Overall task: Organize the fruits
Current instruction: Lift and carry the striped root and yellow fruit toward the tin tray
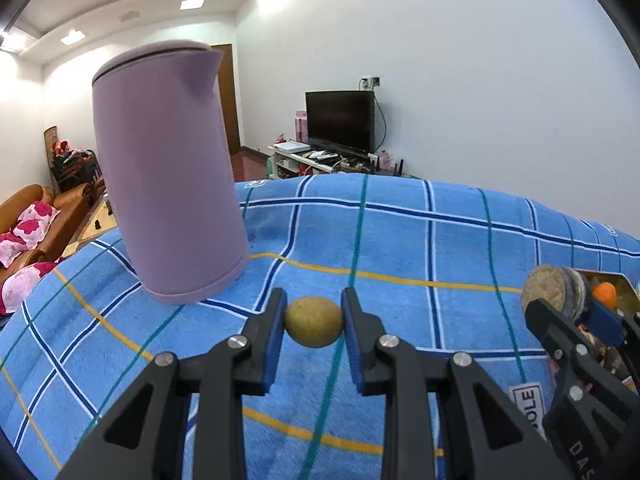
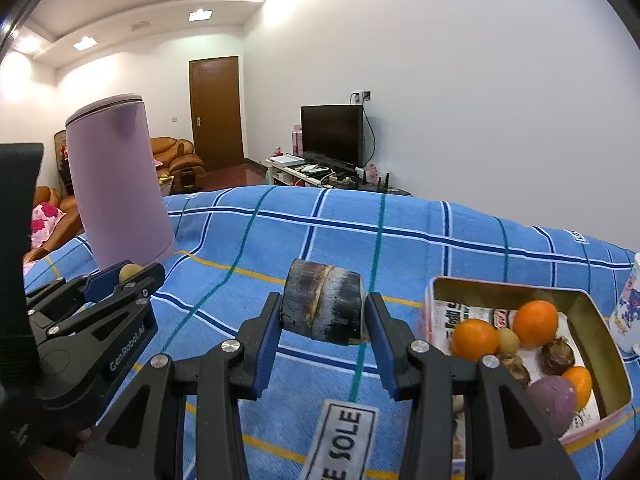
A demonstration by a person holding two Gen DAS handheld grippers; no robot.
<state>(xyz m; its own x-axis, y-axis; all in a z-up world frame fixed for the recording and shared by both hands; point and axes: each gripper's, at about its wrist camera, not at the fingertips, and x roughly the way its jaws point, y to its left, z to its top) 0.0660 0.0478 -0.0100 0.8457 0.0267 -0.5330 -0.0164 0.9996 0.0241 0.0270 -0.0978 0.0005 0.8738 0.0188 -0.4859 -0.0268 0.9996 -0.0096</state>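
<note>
While both grippers are held above the blue cloth [image 1: 400, 240], a small yellow fruit [image 1: 314, 322] is pinched by the left gripper [image 1: 314, 320] and a dark cane piece [image 2: 324, 308] is clamped by the right gripper [image 2: 324, 322].

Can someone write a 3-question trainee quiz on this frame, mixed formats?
1. True or false: the left gripper holds the small yellow-brown fruit between its pads.
2. Multiple choice: what is in the right gripper? A) an orange B) a dark cylindrical chunk C) nothing
3. Fill in: the oranges lie in the ___ at the right of the blue plaid cloth.

Key:
1. True.
2. B.
3. Tin box. The purple kettle stands at the far left and holds no fruit that can be seen.
</note>
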